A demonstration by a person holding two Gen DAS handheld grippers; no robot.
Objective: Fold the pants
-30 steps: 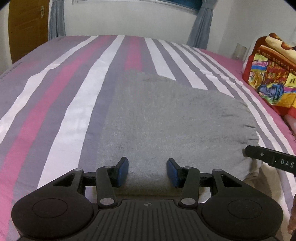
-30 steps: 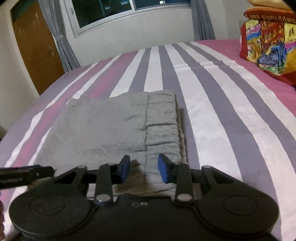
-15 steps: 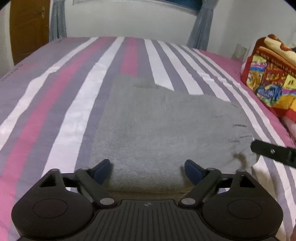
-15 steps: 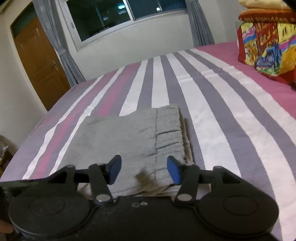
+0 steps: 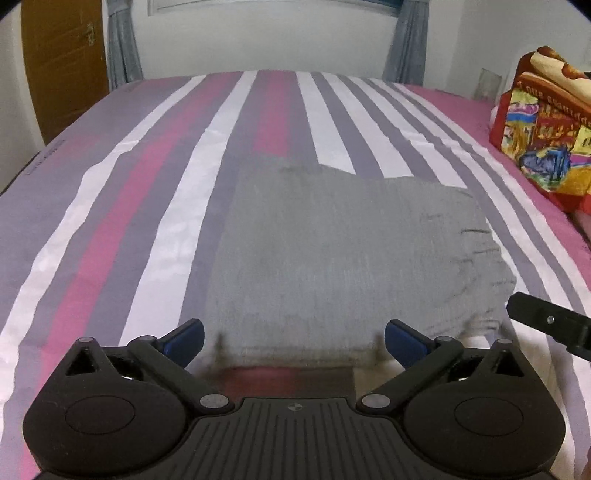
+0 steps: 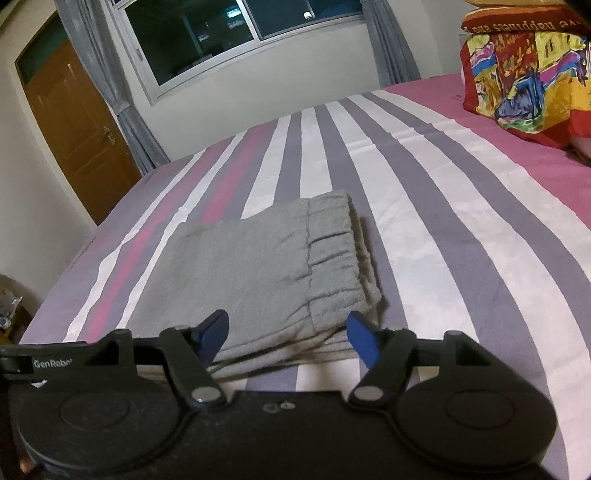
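Observation:
Grey pants lie folded in a flat stack on the striped bed. They also show in the right wrist view, with the gathered waistband on the right side of the stack. My left gripper is open and empty, just short of the stack's near edge. My right gripper is open and empty, above the stack's near right corner. Part of the right gripper shows at the right edge of the left wrist view.
The bed sheet has pink, white and purple stripes. A colourful folded blanket lies at the right side of the bed, also in the right wrist view. A wooden door and a window are behind.
Both grippers opened wide and let go of the pants. Both pulled back and up from the folded stack, which now lies flat on the bed.

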